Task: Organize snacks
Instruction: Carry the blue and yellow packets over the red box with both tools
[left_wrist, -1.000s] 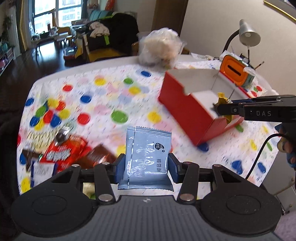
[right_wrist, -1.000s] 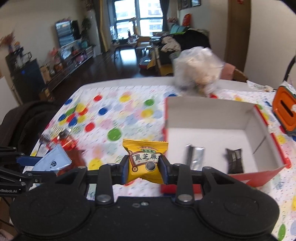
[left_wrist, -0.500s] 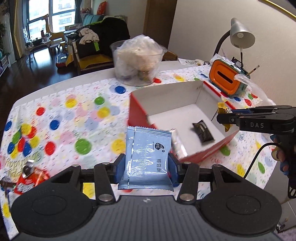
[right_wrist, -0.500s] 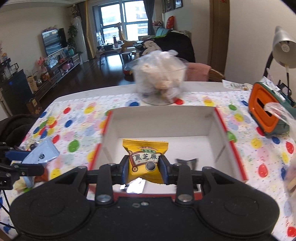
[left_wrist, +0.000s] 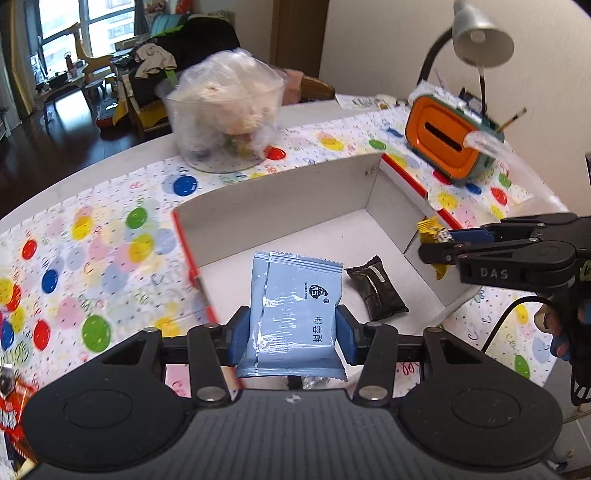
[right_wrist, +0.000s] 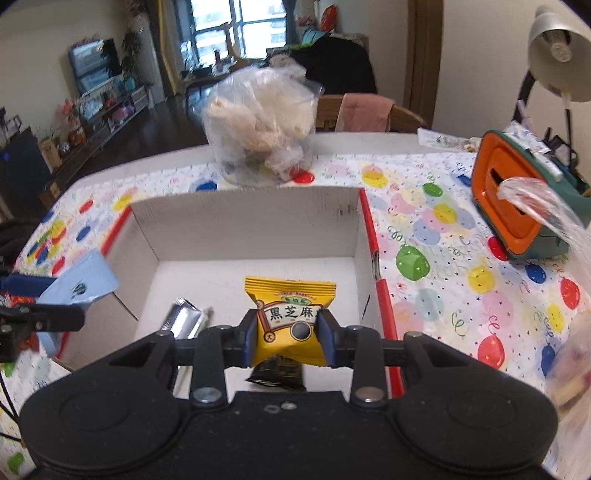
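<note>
My left gripper is shut on a light blue snack packet and holds it over the near edge of the red-and-white box. My right gripper is shut on a yellow snack packet above the box floor. A dark brown packet lies inside the box, and a silver packet lies beside it. From the left wrist view, the right gripper reaches in over the box's right wall. In the right wrist view the left gripper shows at the left edge.
A clear tub with a plastic bag stands behind the box. An orange tissue holder and a desk lamp are at the right. Red snack packets lie at the table's left. The tablecloth has coloured balloons.
Both grippers have moved forward and over the box, each still holding its packet. The box now fills the middle of both views.
</note>
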